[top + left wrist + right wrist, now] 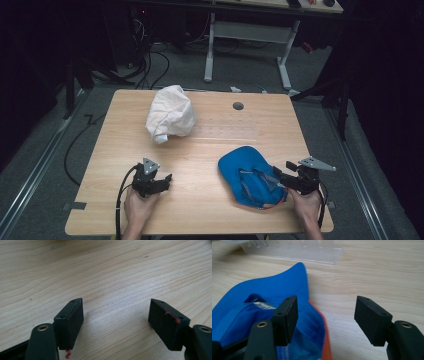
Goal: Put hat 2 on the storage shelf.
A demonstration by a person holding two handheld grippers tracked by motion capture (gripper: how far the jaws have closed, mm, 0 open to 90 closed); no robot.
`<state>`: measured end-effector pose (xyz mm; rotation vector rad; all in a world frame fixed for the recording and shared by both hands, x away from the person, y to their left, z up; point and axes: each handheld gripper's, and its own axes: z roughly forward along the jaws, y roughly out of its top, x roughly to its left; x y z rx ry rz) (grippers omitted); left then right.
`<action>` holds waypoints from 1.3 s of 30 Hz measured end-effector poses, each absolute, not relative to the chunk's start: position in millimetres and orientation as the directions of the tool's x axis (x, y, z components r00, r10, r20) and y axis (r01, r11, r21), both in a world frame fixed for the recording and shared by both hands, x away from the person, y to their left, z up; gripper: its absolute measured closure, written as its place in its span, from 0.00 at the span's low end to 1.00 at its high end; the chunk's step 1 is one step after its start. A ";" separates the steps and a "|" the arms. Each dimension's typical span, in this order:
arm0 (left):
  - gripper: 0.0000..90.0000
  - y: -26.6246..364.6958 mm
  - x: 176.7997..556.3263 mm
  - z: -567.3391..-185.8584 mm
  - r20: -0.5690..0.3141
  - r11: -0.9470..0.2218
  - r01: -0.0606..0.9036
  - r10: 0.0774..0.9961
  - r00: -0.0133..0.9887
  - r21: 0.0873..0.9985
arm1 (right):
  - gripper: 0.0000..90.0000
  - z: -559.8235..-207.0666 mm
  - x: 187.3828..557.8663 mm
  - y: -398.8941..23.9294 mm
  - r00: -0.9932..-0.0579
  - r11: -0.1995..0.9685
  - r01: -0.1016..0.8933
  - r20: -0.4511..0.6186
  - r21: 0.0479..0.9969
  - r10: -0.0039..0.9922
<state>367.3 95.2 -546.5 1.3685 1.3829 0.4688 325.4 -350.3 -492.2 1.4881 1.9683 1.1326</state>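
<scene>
The left gripper [159, 181] rests near the table's [210, 210] near-left edge, its jaws apart over bare wood, holding nothing. Far left lies a white cloth [170, 114]. The blue cap [248, 175] lies near right, inside up. The right gripper [283, 181] stands wide open at its edge, one jaw over the cap, gripping nothing. No writing can be read.

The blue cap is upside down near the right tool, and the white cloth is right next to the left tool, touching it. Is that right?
Not quite. The white cloth lies bunched far back on the table, well apart from the left tool, as the high view shows. The rest holds: the blue cap lies upside down by the right tool.
</scene>
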 end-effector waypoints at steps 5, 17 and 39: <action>0.32 95.1 367.2 -546.6 -0.400 0.258 0.457 0.883 0.246 0.851 | 0.38 -495.2 331.6 -339.8 -0.375 0.128 0.596 0.133 0.792 0.917; 0.31 94.8 367.0 -546.5 -0.400 0.257 0.459 0.883 0.245 0.850 | 0.42 -509.2 356.6 -329.2 -0.401 0.164 0.653 0.154 0.739 0.903; 0.22 91.6 366.6 -547.3 -0.395 0.243 0.470 0.882 0.258 0.849 | 0.95 -526.1 361.9 -313.8 -0.503 0.225 0.678 0.218 0.700 0.836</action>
